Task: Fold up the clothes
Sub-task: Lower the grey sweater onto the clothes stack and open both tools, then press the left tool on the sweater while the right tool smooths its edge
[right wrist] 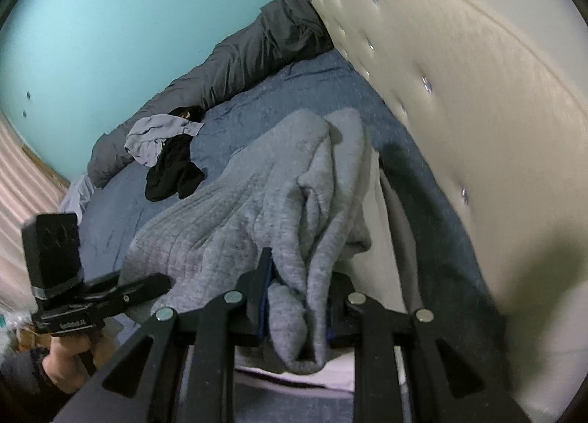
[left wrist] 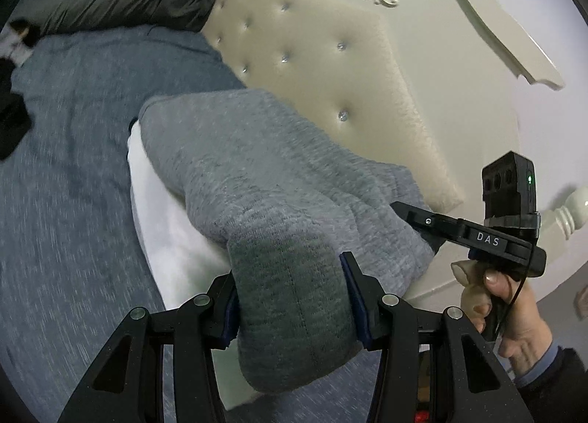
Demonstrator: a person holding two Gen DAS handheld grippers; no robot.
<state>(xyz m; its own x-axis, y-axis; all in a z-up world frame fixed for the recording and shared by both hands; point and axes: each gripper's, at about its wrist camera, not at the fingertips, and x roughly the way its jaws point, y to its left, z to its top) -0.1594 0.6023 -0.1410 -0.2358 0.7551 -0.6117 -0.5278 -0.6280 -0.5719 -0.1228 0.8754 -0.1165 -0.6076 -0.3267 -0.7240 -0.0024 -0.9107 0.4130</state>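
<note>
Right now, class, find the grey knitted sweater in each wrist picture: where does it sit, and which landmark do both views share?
Left wrist view: the grey sweater fills the centre, a fold of it clamped in the left gripper at the bottom.
Right wrist view: it spreads across the centre, a bunch pinched in the right gripper.
Shared landmark: the cream tufted headboard, on the right in both.

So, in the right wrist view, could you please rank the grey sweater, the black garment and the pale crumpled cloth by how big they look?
1. grey sweater, much the largest, though nearest the camera.
2. black garment and pale crumpled cloth: look alike, too close to rank.
</note>
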